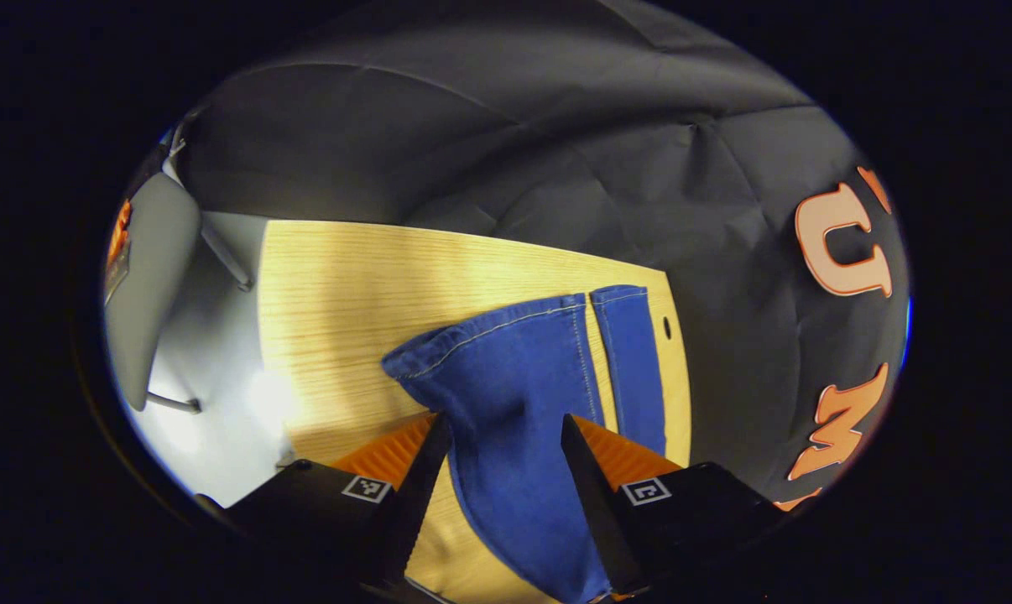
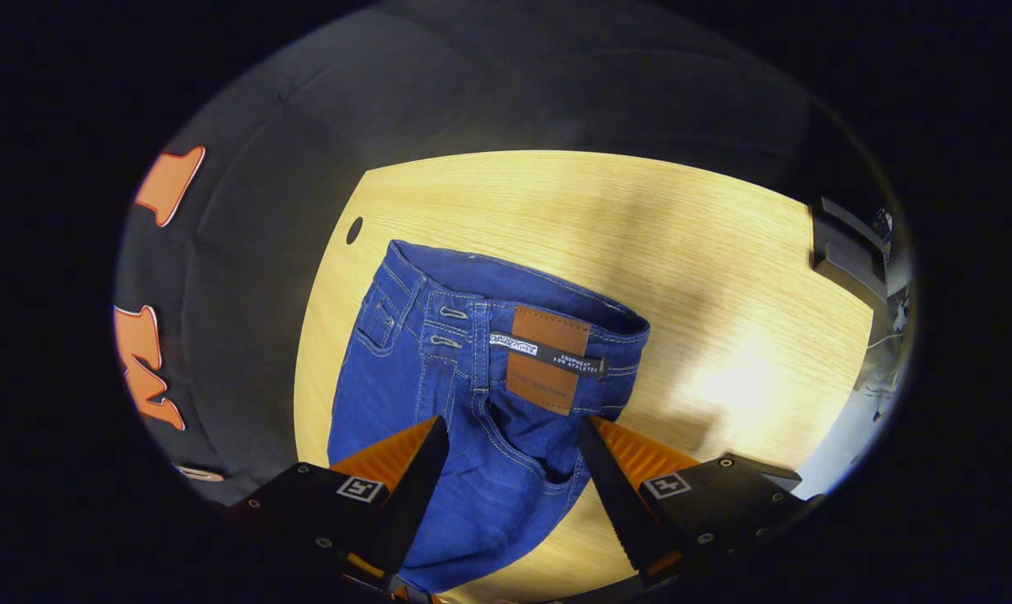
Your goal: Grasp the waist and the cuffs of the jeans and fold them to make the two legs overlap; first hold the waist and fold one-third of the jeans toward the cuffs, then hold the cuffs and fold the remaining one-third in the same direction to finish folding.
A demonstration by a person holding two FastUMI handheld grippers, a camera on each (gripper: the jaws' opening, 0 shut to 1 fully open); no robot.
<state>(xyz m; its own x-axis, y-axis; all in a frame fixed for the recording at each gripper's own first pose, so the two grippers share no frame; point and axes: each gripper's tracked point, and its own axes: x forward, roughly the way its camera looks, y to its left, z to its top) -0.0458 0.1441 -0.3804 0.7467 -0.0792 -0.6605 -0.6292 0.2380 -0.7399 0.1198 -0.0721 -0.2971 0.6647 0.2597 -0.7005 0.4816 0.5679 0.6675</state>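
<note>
Left gripper view close above cuffs (image 1: 548,323), right gripper view close above waist (image 2: 514,327), shared table (image 1: 346,294).

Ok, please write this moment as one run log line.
left gripper: open, over cuffs | right gripper: open, over waist | jeans: unfolded on table

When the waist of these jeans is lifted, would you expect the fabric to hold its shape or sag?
Probably sag: the jeans lie limp on the table, rumpled at the cuffs. The stitched, patched waistband looks thicker, so likely somewhat stiffer.
</note>
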